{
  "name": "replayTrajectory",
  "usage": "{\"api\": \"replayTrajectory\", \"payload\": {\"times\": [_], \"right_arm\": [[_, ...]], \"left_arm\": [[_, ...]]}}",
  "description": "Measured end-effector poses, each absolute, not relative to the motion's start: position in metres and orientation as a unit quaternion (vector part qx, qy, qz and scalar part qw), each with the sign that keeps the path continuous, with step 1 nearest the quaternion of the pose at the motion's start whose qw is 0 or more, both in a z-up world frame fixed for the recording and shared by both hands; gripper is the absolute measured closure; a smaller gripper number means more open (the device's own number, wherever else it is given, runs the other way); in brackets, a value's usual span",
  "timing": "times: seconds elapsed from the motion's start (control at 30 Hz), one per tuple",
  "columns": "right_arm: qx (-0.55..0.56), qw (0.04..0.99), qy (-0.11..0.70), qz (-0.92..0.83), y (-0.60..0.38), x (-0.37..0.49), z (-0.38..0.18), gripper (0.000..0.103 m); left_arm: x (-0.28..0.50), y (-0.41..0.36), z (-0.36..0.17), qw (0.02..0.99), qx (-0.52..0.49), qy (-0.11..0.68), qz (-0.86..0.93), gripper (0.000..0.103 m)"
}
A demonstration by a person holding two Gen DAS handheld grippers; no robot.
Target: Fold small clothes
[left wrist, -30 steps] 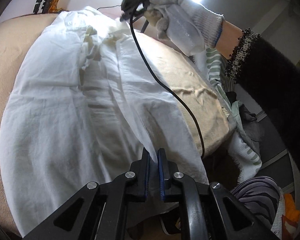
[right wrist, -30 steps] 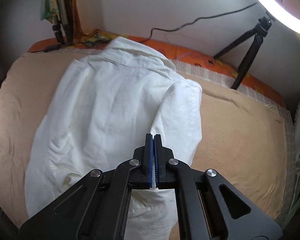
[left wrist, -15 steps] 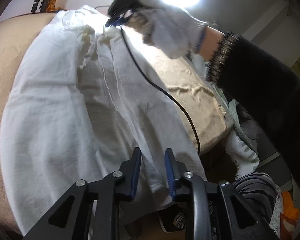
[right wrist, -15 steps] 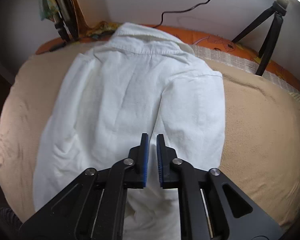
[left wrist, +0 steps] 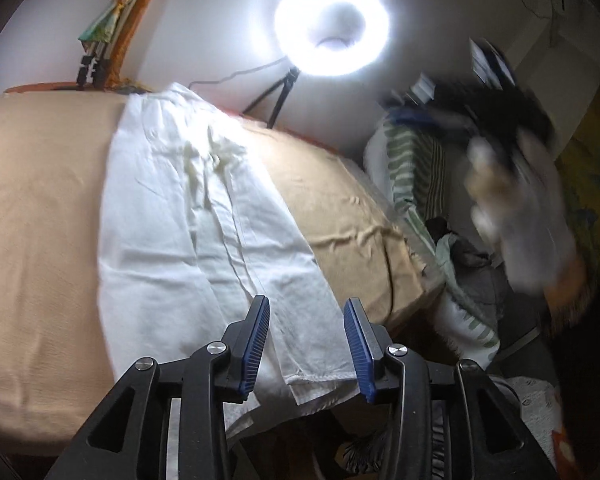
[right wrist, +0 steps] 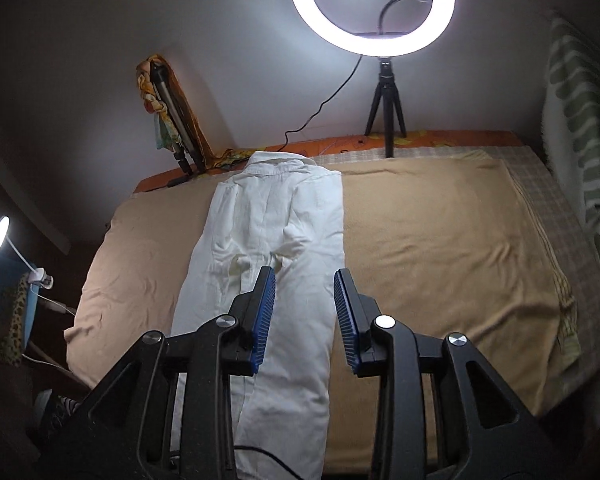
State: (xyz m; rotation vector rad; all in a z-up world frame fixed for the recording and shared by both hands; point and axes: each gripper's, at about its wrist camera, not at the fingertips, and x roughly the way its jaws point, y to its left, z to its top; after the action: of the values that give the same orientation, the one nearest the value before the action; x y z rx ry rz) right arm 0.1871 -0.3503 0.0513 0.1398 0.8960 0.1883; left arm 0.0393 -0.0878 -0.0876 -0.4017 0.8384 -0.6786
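A white shirt point(right wrist: 276, 248) lies back up on the tan blanket point(right wrist: 440, 248), both sides folded in so it forms a long narrow strip, collar at the far end. It also shows in the left wrist view point(left wrist: 204, 224). My left gripper point(left wrist: 306, 340) is open and empty, low over the shirt's hem at the bed's near edge. My right gripper point(right wrist: 304, 312) is open and empty, raised well above the shirt's lower half. In the left wrist view the gloved right hand point(left wrist: 516, 208) is a blur at the right, clear of the bed.
A lit ring light point(right wrist: 372, 4) on a small tripod point(right wrist: 386, 116) stands at the bed's far edge, its cable running left. A green-striped cloth pile point(left wrist: 412, 176) lies right of the bed. A desk lamp point(right wrist: 4, 236) is at the left.
Both grippers opened and let go of the shirt. The right gripper pulled back and up, away from the shirt. The left gripper drew back to the hem.
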Motion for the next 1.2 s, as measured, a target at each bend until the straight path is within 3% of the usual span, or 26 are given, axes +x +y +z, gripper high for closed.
{"api": "replayTrajectory", "payload": {"times": [0.13, 0.3, 0.67, 1.03, 1.2], "right_arm": [[0.085, 0.892, 0.433, 0.097, -0.363, 0.133, 0.046, 0.071], [0.104, 0.874, 0.464, 0.104, -0.373, 0.091, -0.005, 0.068], [0.202, 0.795, 0.556, 0.135, -0.391, 0.07, -0.142, 0.067], [0.232, 0.767, 0.568, 0.187, -0.398, 0.063, -0.168, 0.063], [0.257, 0.749, 0.576, 0.202, -0.405, 0.065, -0.174, 0.063]], "left_arm": [[0.049, -0.059, -0.068, 0.855, -0.179, 0.39, -0.292, 0.062], [0.078, -0.027, -0.066, 0.861, -0.181, 0.405, -0.248, 0.059], [0.075, 0.016, -0.123, 0.821, -0.246, 0.474, -0.204, 0.059], [0.022, 0.006, -0.17, 0.779, -0.3, 0.522, -0.173, 0.057], [0.023, -0.014, -0.135, 0.814, -0.24, 0.493, -0.192, 0.06]]}}
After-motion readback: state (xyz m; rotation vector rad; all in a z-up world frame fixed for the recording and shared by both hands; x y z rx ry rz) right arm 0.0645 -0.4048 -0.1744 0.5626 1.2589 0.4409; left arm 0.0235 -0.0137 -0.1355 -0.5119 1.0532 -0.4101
